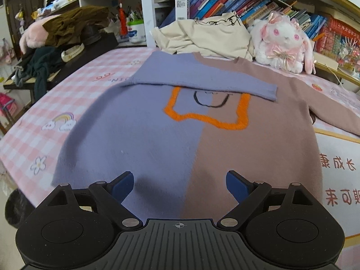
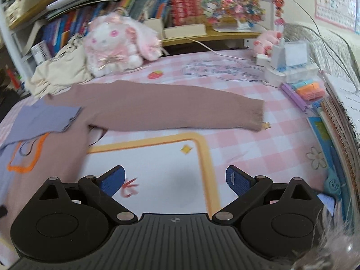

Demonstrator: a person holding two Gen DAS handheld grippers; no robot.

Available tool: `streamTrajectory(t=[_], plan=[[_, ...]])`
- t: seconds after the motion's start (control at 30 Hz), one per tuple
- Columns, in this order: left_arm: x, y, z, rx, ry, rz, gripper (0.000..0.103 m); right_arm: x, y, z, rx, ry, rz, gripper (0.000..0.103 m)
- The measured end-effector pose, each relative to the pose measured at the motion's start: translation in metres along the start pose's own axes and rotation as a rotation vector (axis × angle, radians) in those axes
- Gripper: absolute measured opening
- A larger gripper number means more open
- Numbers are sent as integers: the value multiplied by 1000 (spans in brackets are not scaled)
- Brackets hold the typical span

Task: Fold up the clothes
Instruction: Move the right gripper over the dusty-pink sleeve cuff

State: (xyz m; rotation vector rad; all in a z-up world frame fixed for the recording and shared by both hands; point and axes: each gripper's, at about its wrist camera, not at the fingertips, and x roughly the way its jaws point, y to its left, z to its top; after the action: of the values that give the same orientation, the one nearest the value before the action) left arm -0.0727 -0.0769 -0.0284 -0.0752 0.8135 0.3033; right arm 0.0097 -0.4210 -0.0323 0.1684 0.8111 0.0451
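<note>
A sweater (image 1: 180, 135), half lilac and half dusty pink with an orange outline on the chest, lies flat on the pink checked bed cover (image 1: 67, 99). Its lilac sleeve (image 1: 202, 83) is folded across the chest. The pink sleeve (image 2: 175, 110) stretches straight out to the right over the cover, its cuff (image 2: 255, 114) at the far end. My left gripper (image 1: 180, 185) hovers open above the sweater's hem, holding nothing. My right gripper (image 2: 175, 181) is open over the bare cover, right of the sweater body and in front of the pink sleeve.
A cream garment (image 1: 207, 38) and a white-pink plush rabbit (image 1: 283, 42) lie beyond the collar, against bookshelves (image 1: 236, 2). Dark clothes (image 1: 74, 24) pile on a side table at left. Books, boxes and notebooks (image 2: 315, 103) line the bed's right edge.
</note>
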Motion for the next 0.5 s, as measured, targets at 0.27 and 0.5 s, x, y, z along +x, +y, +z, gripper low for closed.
streamTrajectory(t=[0.27, 0.5], plan=[[-2, -16, 0, 8, 15, 39, 91, 15, -36, 23, 60, 16, -29, 94], [-3, -23, 2, 22, 19, 60, 91, 30, -64, 41, 112, 40, -52, 84]])
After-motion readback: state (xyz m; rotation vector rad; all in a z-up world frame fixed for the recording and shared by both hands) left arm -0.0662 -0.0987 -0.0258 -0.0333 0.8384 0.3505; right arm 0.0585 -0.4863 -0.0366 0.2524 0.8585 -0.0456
